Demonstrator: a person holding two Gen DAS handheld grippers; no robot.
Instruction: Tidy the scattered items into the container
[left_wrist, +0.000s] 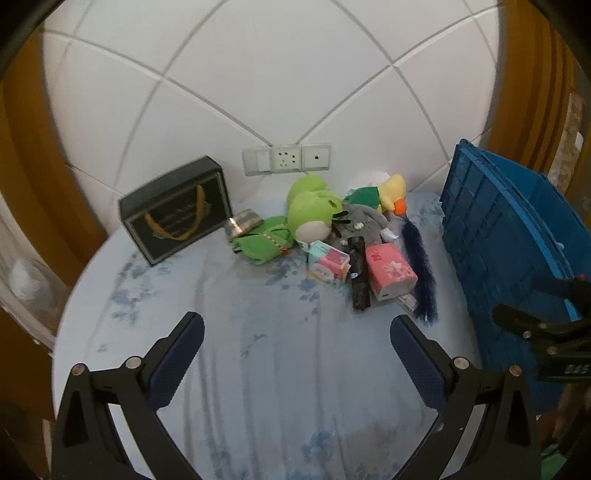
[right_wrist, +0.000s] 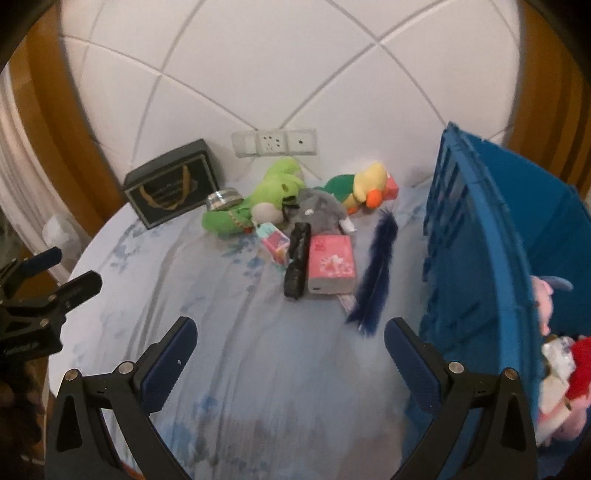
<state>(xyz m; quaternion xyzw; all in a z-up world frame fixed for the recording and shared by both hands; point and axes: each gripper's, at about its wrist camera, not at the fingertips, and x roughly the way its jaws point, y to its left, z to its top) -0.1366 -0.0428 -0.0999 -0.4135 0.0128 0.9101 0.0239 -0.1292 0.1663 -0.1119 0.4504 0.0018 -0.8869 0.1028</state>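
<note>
Plush toys, a pink tissue pack (right_wrist: 332, 264) and a dark blue feather (right_wrist: 375, 275) lie heaped on the floral tabletop (right_wrist: 240, 350), left of the blue crate (right_wrist: 461, 258). Both grippers (left_wrist: 297, 356) (right_wrist: 290, 356) hover released, empty. Labels unreadable.

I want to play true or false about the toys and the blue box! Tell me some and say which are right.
1. Both grippers, left and right, are open and empty. True.
2. The blue crate has nothing inside. False: soft toys already lie in it.
3. The pink tissue pack lies beside the dark blue feather. True.
4. The green frog plush is in the crate. False: it lies on the table.
</note>
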